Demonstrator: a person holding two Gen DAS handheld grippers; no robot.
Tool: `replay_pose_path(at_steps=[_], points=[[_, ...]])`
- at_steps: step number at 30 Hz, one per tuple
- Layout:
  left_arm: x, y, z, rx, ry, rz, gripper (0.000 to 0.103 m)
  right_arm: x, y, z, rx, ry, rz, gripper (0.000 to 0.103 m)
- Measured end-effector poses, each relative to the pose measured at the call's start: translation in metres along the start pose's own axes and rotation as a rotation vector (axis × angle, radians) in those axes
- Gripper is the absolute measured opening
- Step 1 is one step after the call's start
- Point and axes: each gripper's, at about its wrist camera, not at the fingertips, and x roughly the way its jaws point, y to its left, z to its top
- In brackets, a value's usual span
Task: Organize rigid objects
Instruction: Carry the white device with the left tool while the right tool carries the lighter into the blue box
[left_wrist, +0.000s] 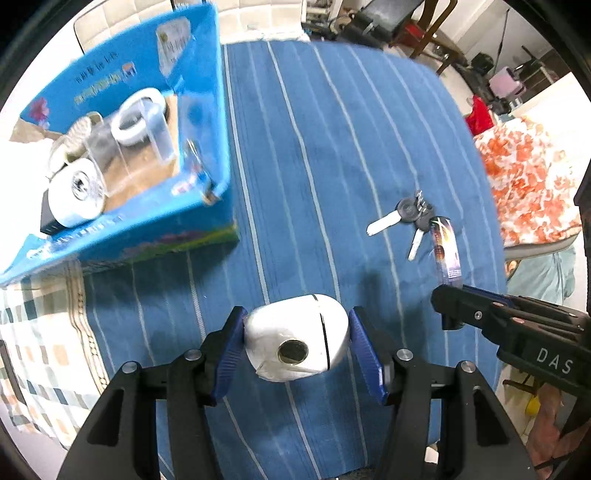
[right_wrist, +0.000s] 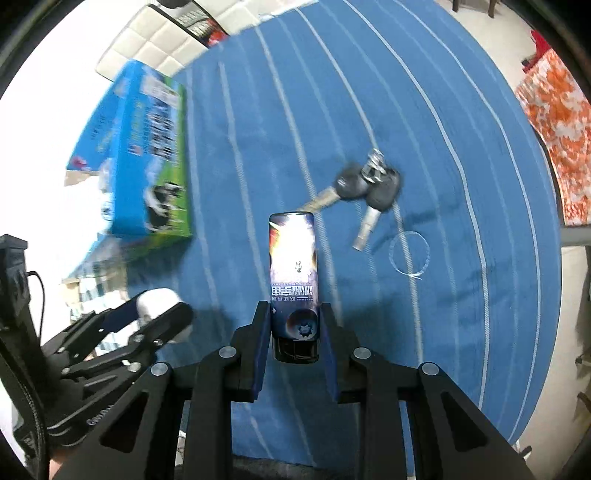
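Observation:
My left gripper (left_wrist: 296, 345) is shut on a white rounded device (left_wrist: 295, 349) with a round dark lens, held above the blue striped cloth (left_wrist: 332, 147). My right gripper (right_wrist: 294, 341) is shut on a slim printed box (right_wrist: 293, 269) with a dark, glossy picture, its blue pads pressing both sides. That box (left_wrist: 447, 251) also shows at the right of the left wrist view, in the right gripper (left_wrist: 448, 306). A bunch of keys (right_wrist: 365, 192) lies on the cloth; the keys (left_wrist: 410, 218) sit right of centre. The left gripper (right_wrist: 155, 306) appears at lower left.
An open blue carton (left_wrist: 218, 122) at the left holds white rolls, a clear cup and other small items; the carton (right_wrist: 147, 166) is blurred in the right wrist view. A thin clear ring (right_wrist: 410, 253) lies near the keys. An orange-patterned cloth (left_wrist: 528, 184) lies beyond the right edge.

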Motion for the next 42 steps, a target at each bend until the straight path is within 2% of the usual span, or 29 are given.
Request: replay_pose_path(at_steps=[10, 17, 21, 28, 32, 37, 42], points=[[-0.071, 0.053, 0.007, -0.058, -0.143, -0.025, 0.054, -0.048, 0.077, 0.004, -0.087, -0.083, 0.074, 0.028], [-0.098, 0.116, 0.01, -0.133, -0.208, 0.001, 0.054, -0.049, 0.148, 0.014, -0.158, -0.105, 0.109, 0.028], [-0.102, 0.157, 0.018, -0.183, -0.219, 0.024, 0.054, -0.033, 0.189, 0.024, -0.189, -0.112, 0.112, 0.028], [-0.101, 0.229, 0.054, -0.245, -0.224, 0.048, 0.054, 0.006, 0.245, 0.065, -0.234, -0.117, 0.065, 0.028], [-0.092, 0.265, 0.094, -0.259, -0.22, 0.058, 0.054, 0.027, 0.268, 0.098, -0.251, -0.119, 0.026, 0.028], [-0.061, 0.296, 0.141, -0.255, -0.156, 0.079, 0.054, 0.065, 0.286, 0.145, -0.237, -0.083, -0.024, 0.028], [-0.027, 0.31, 0.17, -0.239, -0.096, 0.106, 0.054, 0.103, 0.288, 0.178, -0.198, -0.036, -0.067, 0.028]])
